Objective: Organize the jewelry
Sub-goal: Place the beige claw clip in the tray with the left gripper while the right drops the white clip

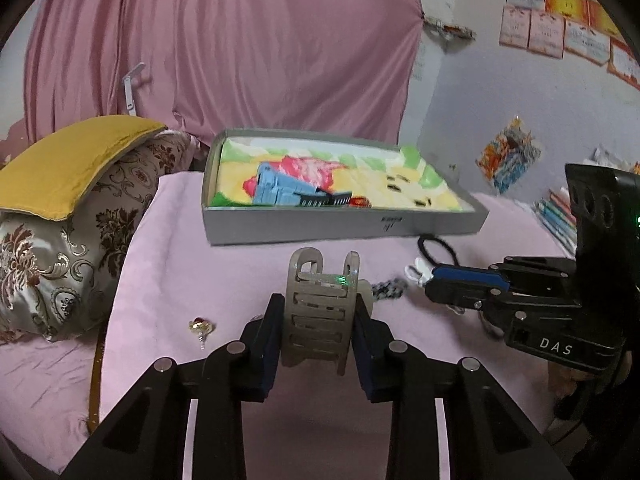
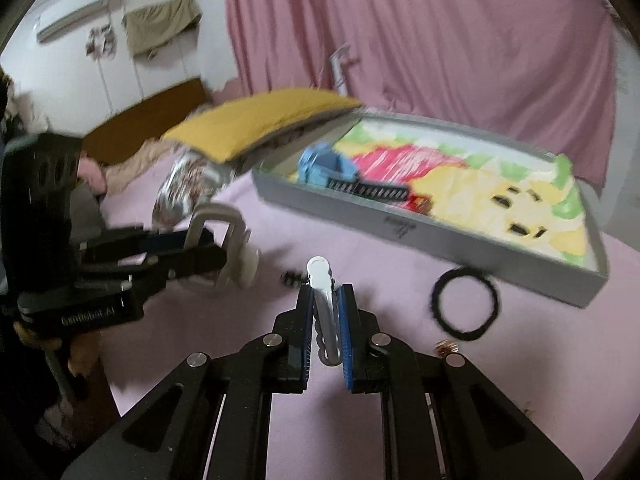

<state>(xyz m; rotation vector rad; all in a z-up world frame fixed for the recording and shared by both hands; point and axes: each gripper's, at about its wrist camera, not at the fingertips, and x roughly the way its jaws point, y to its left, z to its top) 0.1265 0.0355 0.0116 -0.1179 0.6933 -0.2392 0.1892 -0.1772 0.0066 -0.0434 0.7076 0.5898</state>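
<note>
left claw: clamped on beige hair claw clip; pads press both flanks of the clip; clip upright, slotted face toward camera, lifted clear of pink bedsheet; seen from right wrist at far left, clip sticking out past the fingers; blurred there
right claw: clamped on white hair clip; blue pads tight on both sides; rounded tip pokes forward past the fingertips; from left wrist seen at right edge, white tip just showing
grey box: open, shallow, on the bed beyond both claws; lined with bright printed cloth; holds blue hair clip, black comb touching it, small red item beside the comb, too small to identify
black hair tie: flat on sheet, just in front of the box's near wall; right of right claw
gold earring: on sheet, left of left claw, apart from it
second small gold piece: on sheet near right claw's right finger, just below the hair tie; blurred
braided dark piece: on sheet between the two claws; type cannot tell
pillows: yellow pillow stacked on floral pillow, left of the box
background: pink curtain behind the box; papers on wall at right
</note>
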